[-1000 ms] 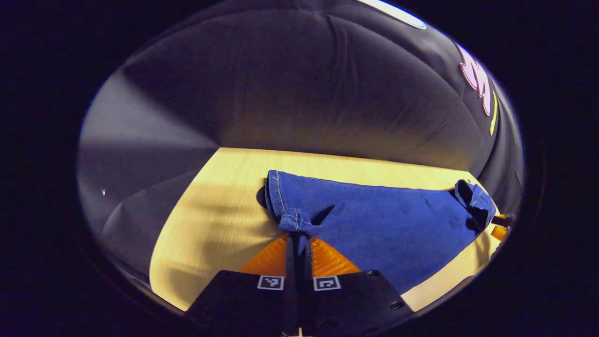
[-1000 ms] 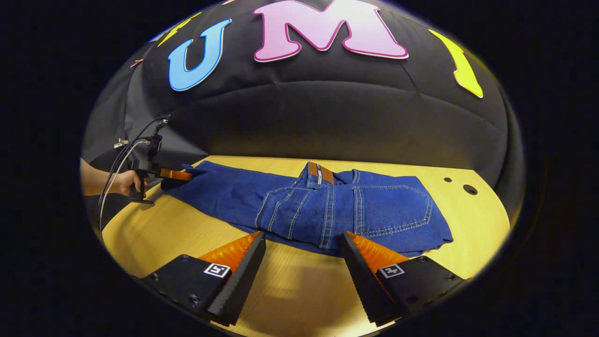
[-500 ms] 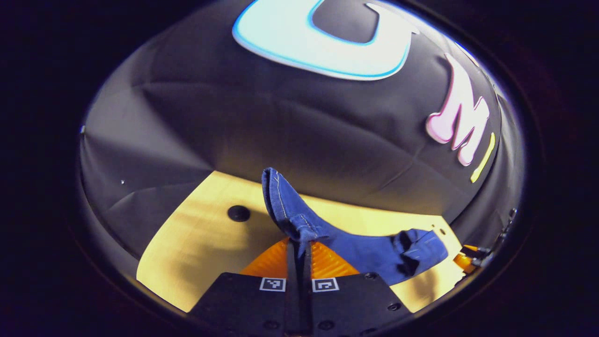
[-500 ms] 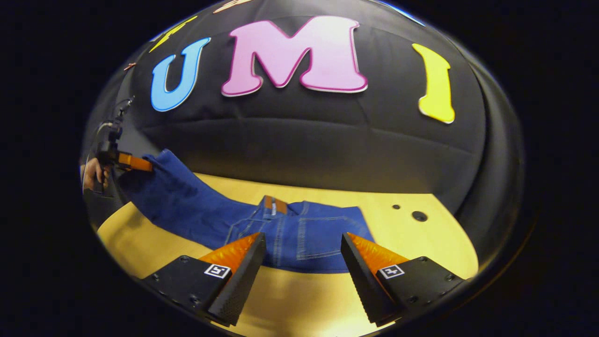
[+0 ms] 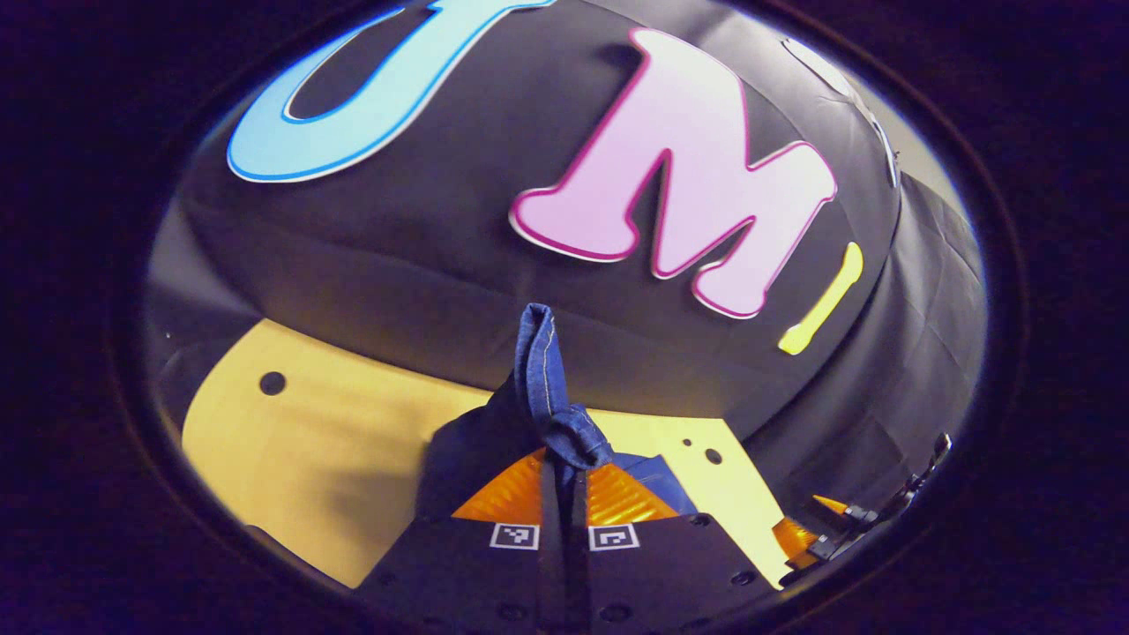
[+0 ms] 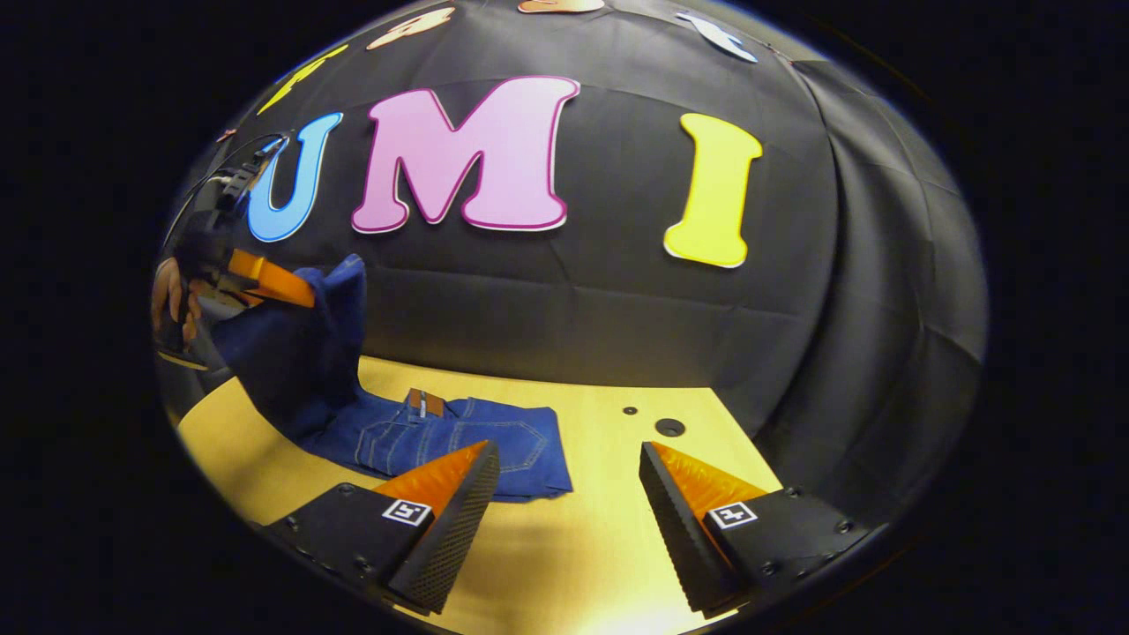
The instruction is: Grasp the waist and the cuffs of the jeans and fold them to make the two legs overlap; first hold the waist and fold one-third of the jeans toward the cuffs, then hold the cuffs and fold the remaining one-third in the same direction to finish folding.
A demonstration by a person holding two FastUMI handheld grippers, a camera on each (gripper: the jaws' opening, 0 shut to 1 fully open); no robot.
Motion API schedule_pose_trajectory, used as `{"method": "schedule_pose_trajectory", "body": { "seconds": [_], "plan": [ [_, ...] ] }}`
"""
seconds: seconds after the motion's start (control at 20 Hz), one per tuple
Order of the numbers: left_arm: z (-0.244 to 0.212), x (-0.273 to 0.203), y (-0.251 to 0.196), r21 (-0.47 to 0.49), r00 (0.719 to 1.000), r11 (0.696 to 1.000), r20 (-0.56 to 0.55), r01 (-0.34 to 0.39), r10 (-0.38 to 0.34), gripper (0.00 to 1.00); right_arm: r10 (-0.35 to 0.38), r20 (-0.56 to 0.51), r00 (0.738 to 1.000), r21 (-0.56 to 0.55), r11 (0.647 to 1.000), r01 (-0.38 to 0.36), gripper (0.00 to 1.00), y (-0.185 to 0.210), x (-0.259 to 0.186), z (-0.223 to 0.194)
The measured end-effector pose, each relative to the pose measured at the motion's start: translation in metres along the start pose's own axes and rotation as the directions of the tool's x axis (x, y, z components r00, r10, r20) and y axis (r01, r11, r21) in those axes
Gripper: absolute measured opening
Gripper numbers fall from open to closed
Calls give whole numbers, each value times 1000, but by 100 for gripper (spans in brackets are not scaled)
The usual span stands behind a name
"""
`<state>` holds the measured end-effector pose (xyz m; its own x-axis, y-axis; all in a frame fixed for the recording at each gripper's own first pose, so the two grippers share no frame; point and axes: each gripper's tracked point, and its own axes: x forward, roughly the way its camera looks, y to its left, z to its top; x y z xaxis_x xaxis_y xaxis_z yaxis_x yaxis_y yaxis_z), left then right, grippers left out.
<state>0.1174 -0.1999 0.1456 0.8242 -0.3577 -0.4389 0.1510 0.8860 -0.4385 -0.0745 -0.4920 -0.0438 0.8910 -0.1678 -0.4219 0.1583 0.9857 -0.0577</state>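
Gripping the cuffs (image 5: 564,432) of the jeans (image 6: 423,432) between both fingers, the left tongs (image 5: 564,459) hold them raised above the worktop (image 6: 582,529), a hand (image 6: 172,295) behind them in the right gripper view. The waist lies flat on the wood. The right tongs (image 6: 569,476) hang wide apart, holding nothing, near the waist end.

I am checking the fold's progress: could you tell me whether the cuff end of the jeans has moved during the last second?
Yes. The cuff end, clamped in the left hand-held gripper, has risen off the table and now hangs against the booth wall, nearer the waist.
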Motion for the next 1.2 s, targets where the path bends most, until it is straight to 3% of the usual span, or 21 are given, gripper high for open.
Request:
{"method": "schedule_pose_trajectory", "body": {
  "seconds": [0.15, 0.4, 0.6, 0.65, 0.7, 0.85, 1.1, 1.2],
  "plan": [
    [-35, 49, -54, 30, 996, 998, -74, 56, -53, 6, -44, -18, 999, 25, 999, 44, 97, -29, -26, -8],
    [-102, 125, -84, 43, 979, 999, -202, 3, 6, 7, -86, -5, 996, 141, 986, 86, 97, -50, -56, -1],
    [-136, 150, -94, 88, 964, 996, -265, -16, 39, 15, -97, 5, 995, 160, 982, 95, 97, -61, -72, 6],
    [-138, 145, -103, 83, 963, 996, -270, 14, 9, 24, -103, 4, 995, 160, 982, 101, 97, -64, -75, 6],
    [-138, 139, -118, 54, 964, 996, -262, 68, -51, 40, -106, -1, 994, 160, 982, 105, 97, -66, -80, 6],
    [-114, 111, -132, 14, 978, 993, -176, 120, -116, 97, -118, 1, 993, 172, 978, 116, 96, -67, -92, 16],
    [-46, -8, -109, 43, 990, 991, 46, 130, -132, 97, -113, 61, 992, 158, 982, 102, 97, -44, -126, 53],
    [-23, -75, -87, 68, 985, 994, 145, 87, -96, 97, -100, 97, 990, 142, 986, 85, 98, -25, -143, 72]
  ]
}}
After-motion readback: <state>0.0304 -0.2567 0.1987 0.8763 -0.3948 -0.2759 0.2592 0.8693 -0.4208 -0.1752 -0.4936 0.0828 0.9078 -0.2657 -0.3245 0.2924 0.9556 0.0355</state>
